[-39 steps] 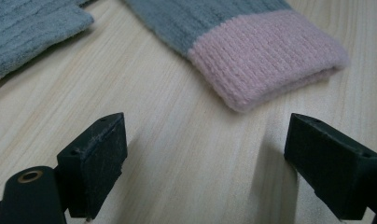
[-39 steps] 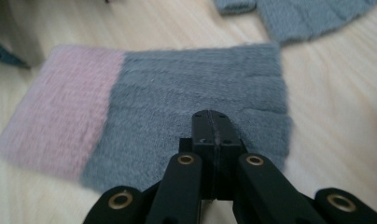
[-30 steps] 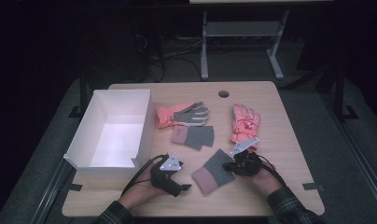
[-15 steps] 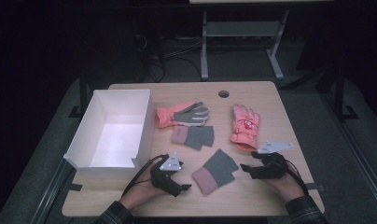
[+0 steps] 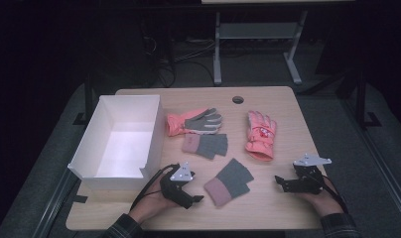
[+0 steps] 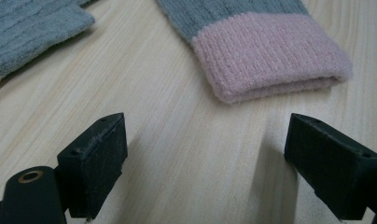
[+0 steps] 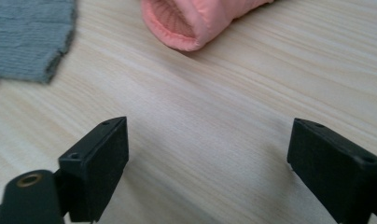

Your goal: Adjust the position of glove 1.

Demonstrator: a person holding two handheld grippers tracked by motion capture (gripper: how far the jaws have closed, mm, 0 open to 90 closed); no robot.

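My right gripper point(image 5: 280, 181) is sitting w/ jaws just spread wide, nothing btwn them, only pale wood-grain table point(image 5: 268, 208). Left gripper point(image 5: 197, 199) is hanging wide too, empty. The knit glove point(image 5: 229, 181), ribbed pink cuff and fuzzy grey body, is lying flat btwn both grippers, touching neither. Puffy salmon ski glove point(image 5: 260, 134) is resting farther back, padded cuff mouth gaping toward my right gripper.

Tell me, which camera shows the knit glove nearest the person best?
The high view: the whole grey-and-pink glove lies flat between both grippers. The left gripper view shows its pink cuff close; the right gripper view shows a grey knit edge.
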